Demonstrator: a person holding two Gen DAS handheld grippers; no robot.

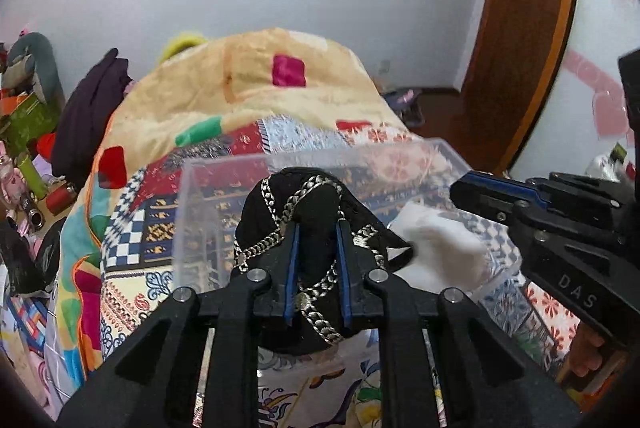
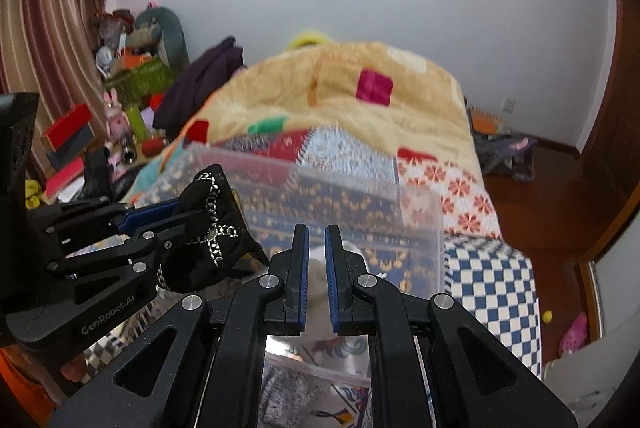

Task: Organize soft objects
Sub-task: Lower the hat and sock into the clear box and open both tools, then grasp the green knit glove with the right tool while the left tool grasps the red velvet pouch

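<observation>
Bedroom: you are working over a bed (image 2: 472, 196) with a patchwork quilt (image 1: 256, 80); clutter sits off to the left by the wall.
Bin: a clear plastic bin (image 1: 192, 220) rests on the quilt, and a white soft item (image 1: 440, 252) already lies inside it.
Left hand-held gripper (image 1: 318, 228): nearly closed, pinching a black pouch (image 1: 308, 204) trimmed with silver chain, held up at the bin's near side.
Right hand-held gripper (image 2: 316, 232): a narrow gap between its fingers, nothing held; it hangs over the bin above the white item.
Risk, snagging: the chain trim could catch on a finger pad (image 1: 291, 268) when you let go, so the pouch would drag back out with you.
Risk, missing: the pouch looks close to the near wall; release too early and it may drop onto the quilt.
Risk, collision: your two tools are close together, and the bin is light enough to slide if bumped.
</observation>
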